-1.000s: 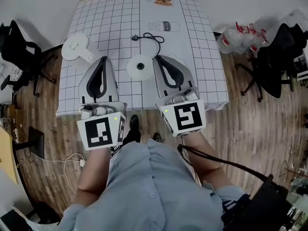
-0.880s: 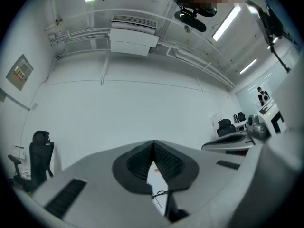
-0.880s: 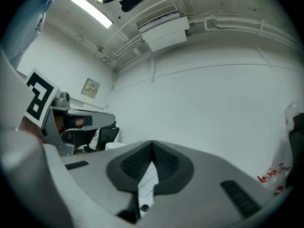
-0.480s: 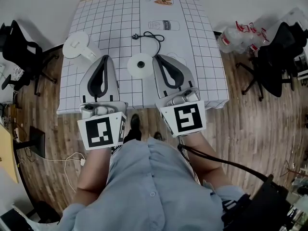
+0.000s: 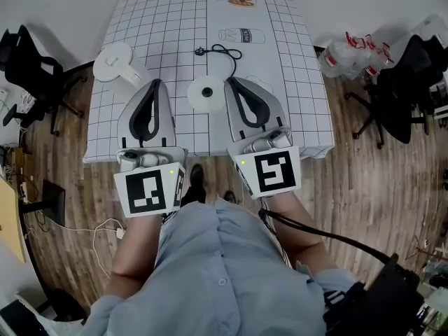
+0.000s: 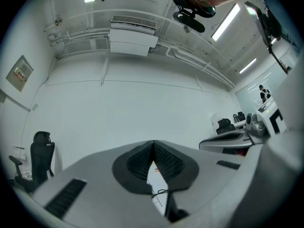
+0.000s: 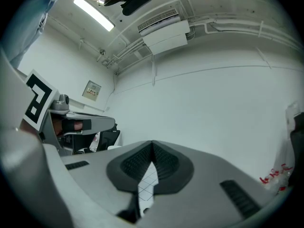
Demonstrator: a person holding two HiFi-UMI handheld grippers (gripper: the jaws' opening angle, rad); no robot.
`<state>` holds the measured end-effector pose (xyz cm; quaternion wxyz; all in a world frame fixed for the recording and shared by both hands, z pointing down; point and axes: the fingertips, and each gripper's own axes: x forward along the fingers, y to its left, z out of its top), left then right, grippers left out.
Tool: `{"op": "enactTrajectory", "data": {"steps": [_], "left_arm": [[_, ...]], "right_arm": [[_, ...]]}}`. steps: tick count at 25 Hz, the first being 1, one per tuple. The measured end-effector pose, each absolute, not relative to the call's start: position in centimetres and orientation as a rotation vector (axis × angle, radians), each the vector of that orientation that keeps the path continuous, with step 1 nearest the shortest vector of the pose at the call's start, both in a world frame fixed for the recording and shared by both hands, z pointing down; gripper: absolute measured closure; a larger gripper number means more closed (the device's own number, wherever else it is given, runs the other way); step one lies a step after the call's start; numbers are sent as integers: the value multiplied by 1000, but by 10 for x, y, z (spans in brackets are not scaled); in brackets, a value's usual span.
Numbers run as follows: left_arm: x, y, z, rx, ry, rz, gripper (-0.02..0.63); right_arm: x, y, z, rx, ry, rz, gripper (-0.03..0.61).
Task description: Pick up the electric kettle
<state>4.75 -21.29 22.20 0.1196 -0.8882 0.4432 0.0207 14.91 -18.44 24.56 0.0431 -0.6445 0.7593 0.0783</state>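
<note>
**A:** Grid-printed cloth covers the table (image 5: 294, 82). The white electric kettle (image 5: 112, 64) stands at its left side, well apart from its round base (image 5: 206, 94). The base lies between the two gripper tips, nearer the right one, with the black cord (image 5: 227, 53) looped behind it.

**B:** Why off the base?

**A:** Likely so it lifts free of the cord. Its handle seems to angle toward the left gripper (image 5: 155, 82).

**B:** And the jaws?

**A:** The left gripper's jaws are pressed together with nothing in them. The right gripper (image 5: 231, 81) is the same, tips meeting, empty. Both hover side by side over the near edge.

**B:** Which stage?

**A:** Either a pause ahead of reaching, or the kettle has been lifted and set down. Neither gripper touches it.
</note>
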Motion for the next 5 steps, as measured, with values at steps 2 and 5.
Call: {"op": "enactTrajectory", "data": {"steps": [2,5], "left_arm": [[48,-214,222,-2596,1296,59,612],[49,-214,223,-2596,1295,56,612]], "right_arm": [[149,-186,246,-1968,2325,239,578],[149,-186,246,-1964,2327,240,578]]}}
